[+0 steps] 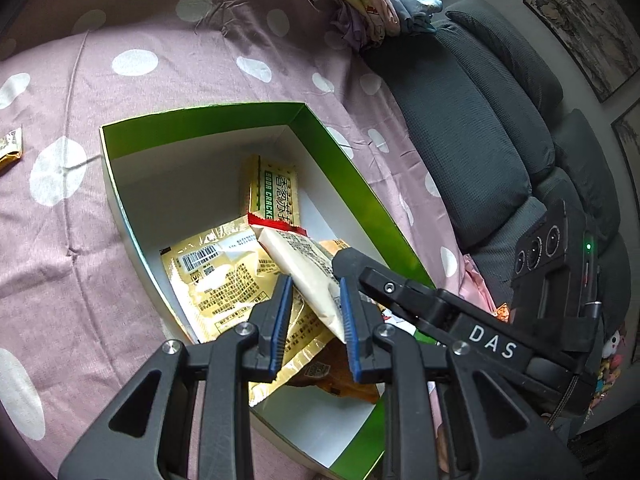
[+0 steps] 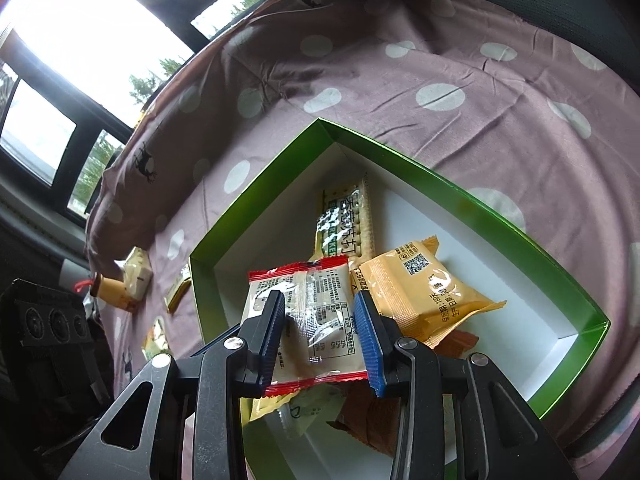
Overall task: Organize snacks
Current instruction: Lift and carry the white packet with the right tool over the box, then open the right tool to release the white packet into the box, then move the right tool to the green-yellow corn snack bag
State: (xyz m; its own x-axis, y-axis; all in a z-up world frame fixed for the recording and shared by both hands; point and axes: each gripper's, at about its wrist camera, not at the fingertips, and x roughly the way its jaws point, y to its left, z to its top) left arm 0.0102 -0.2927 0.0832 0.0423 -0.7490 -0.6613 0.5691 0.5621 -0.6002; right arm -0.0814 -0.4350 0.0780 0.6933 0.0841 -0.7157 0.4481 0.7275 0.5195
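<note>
Snack packet, cream with red ends, clenched across its width in the jaws of the right gripper. Same packet's lower end between the jaws of the left gripper, against one pad, with a sliver of gap at the other; firm grasp or not, cannot tell. Packet tilted, up off the bottom of the green box. Below it in the box: a cracker packet, a yellow packet, an orange packet. Box on a dotted purple cloth. Loose snacks beside the box. Grey sofa beyond.
</note>
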